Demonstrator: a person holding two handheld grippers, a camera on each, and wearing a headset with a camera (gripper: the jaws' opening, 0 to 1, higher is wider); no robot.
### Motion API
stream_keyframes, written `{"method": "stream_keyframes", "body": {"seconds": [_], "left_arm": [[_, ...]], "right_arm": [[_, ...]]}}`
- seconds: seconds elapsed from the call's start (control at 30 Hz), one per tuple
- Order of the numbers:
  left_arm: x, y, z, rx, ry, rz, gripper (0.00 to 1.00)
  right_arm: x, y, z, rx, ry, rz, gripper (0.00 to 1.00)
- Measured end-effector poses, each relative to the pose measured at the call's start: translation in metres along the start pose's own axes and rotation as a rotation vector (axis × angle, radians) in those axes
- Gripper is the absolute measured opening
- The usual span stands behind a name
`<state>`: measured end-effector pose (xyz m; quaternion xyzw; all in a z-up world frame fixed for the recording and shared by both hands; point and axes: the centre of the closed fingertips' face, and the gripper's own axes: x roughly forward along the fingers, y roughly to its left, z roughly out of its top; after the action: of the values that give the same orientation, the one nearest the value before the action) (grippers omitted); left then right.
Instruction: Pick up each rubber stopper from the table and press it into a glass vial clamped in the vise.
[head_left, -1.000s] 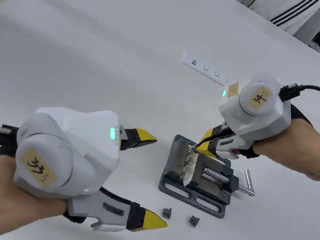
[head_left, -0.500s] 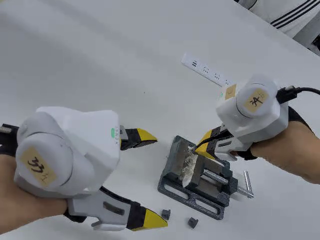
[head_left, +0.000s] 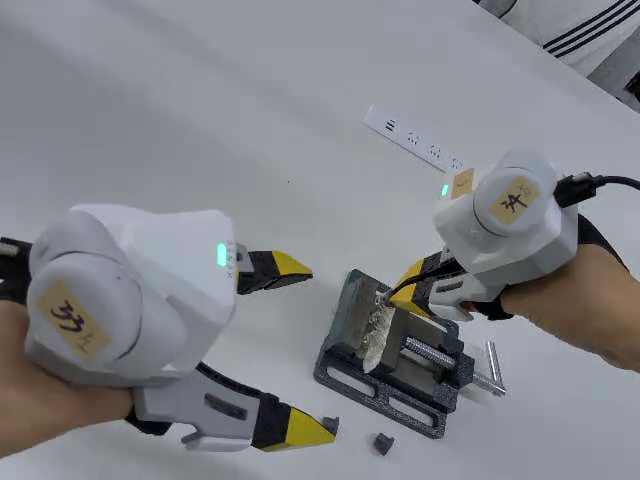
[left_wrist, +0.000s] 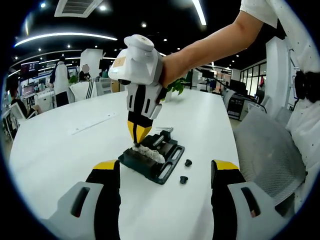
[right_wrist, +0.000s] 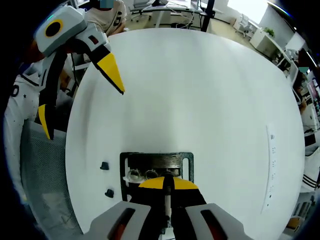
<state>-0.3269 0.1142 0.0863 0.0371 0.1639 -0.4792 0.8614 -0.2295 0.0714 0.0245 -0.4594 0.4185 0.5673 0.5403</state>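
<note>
One vise sits on the white table, and we count two grippers around it. The left gripper hangs beside the vise, jaws spread wide with nothing between them. The right gripper is planted on top of the vise, jaws pinched together, tips right at the clamped glass. We cannot tell whether anything sits between those tips, because their yellow ends cover the spot.

Now the stoppers. We count two loose on the table, just beside the vise's base and clear of both grippers. In the left gripper view there is a first stopper and a second stopper, slightly apart from each other. In the head view, the left gripper's nearer jaw cuts off part of one of them.

On to the vials. In the right gripper view we make out two round mouths side by side in the vise. The right gripper's own jaws hide the rest of the row, so the full count is beyond us. In the head view the glass is a bright blur between the vise's jaws.

One power strip lies well beyond the vise. The vise's screw handle pokes out on the side away from the left gripper.
</note>
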Motion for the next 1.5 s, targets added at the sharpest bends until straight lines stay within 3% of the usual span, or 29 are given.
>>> {"method": "stream_keyframes", "body": {"seconds": [0.7, 0.93, 1.07, 1.33, 1.5], "left_arm": [[-0.0016, 0.0021, -0.0004, -0.002, -0.002, 0.005, 0.73], [-0.0065, 0.0062, -0.0028, -0.009, 0.001, 0.021, 0.73], [-0.0058, 0.0063, -0.0016, -0.004, 0.001, 0.021, 0.73], [-0.0049, 0.0035, 0.001, 0.002, 0.001, 0.015, 0.72], [-0.0059, 0.0028, 0.002, 0.007, 0.006, 0.013, 0.71]], "right_arm": [[0.0021, 0.0027, 0.003, -0.047, 0.012, -0.017, 0.0], [0.0021, 0.0013, 0.0022, -0.013, -0.015, -0.018, 0.0], [0.0018, 0.0022, 0.0023, -0.047, -0.004, -0.028, 0.0], [0.0008, 0.0053, 0.0019, -0.174, 0.001, -0.101, 0.0], [0.0, 0.0045, -0.0001, -0.179, -0.046, -0.142, 0.0]]}}
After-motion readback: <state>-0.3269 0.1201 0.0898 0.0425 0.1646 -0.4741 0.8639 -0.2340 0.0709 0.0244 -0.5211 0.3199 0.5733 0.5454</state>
